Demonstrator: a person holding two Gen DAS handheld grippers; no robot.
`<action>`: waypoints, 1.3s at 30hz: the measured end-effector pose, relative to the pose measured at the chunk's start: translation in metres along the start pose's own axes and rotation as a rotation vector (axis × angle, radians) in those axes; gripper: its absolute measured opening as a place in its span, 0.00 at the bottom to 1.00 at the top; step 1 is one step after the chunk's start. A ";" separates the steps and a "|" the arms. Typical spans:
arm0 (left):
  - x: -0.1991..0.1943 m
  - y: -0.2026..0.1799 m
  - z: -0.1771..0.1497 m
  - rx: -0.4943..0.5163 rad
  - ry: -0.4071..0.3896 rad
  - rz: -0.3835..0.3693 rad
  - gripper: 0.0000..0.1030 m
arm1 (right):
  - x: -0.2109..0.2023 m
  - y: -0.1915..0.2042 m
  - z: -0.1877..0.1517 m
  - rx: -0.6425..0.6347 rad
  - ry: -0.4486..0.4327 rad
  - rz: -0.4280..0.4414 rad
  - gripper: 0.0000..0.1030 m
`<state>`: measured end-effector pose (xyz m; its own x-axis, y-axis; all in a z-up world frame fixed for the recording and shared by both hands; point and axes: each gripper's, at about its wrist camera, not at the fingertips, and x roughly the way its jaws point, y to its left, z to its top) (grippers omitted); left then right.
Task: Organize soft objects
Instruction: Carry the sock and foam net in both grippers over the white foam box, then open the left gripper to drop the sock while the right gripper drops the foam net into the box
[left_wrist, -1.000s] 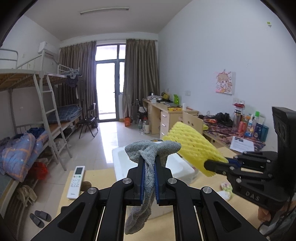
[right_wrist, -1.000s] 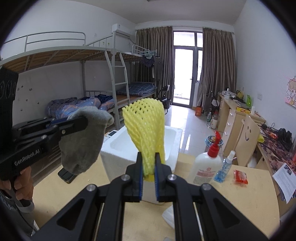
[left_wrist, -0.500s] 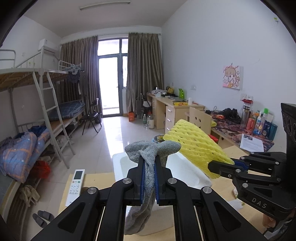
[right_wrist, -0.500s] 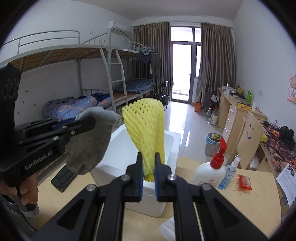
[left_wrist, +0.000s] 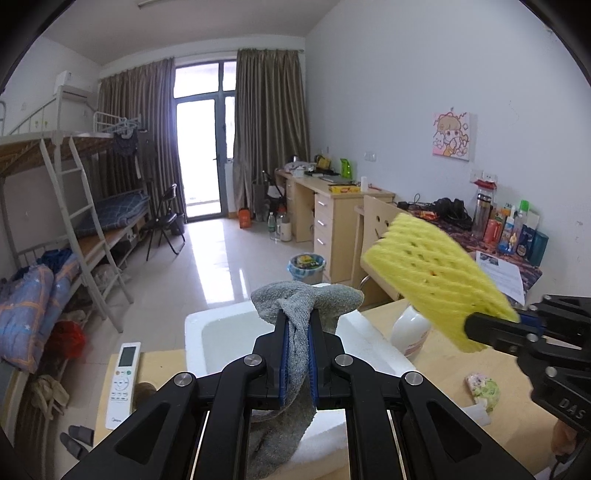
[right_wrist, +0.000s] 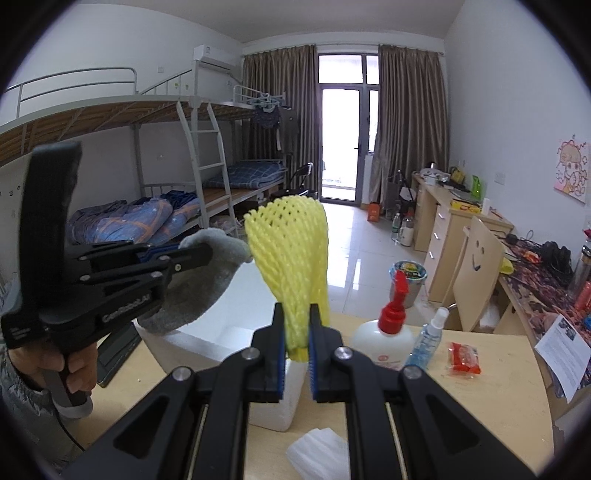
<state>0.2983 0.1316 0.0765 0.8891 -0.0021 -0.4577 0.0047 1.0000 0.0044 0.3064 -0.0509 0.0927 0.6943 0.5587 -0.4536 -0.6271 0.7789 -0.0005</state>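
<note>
Above the white foam box (left_wrist: 221, 332), grey sock (left_wrist: 297, 354) pinched in left gripper (left_wrist: 297, 360), yellow foam net (right_wrist: 291, 258) in right gripper (right_wrist: 296, 360).

Light wood table (right_wrist: 491, 398) carried white foam box (left_wrist: 229, 332), remote (left_wrist: 122, 380) at its left, red-pump bottle (right_wrist: 384, 339), small blue spray bottle (right_wrist: 428, 339), red packet (right_wrist: 464, 359), white foam wrap (right_wrist: 317, 454) at near edge, dark flat object (right_wrist: 118, 347).
</note>
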 end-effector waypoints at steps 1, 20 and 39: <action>0.002 0.001 0.000 -0.002 0.005 -0.004 0.10 | 0.000 0.000 0.000 0.001 0.002 -0.003 0.12; -0.041 0.010 -0.002 -0.045 -0.072 0.100 0.99 | 0.005 -0.001 0.001 -0.001 0.007 0.019 0.12; -0.080 0.045 -0.021 -0.104 -0.103 0.226 0.99 | 0.034 0.030 0.007 -0.040 0.049 0.108 0.12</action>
<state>0.2178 0.1764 0.0951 0.9042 0.2260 -0.3625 -0.2415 0.9704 0.0025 0.3140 -0.0063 0.0835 0.6043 0.6236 -0.4960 -0.7119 0.7021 0.0154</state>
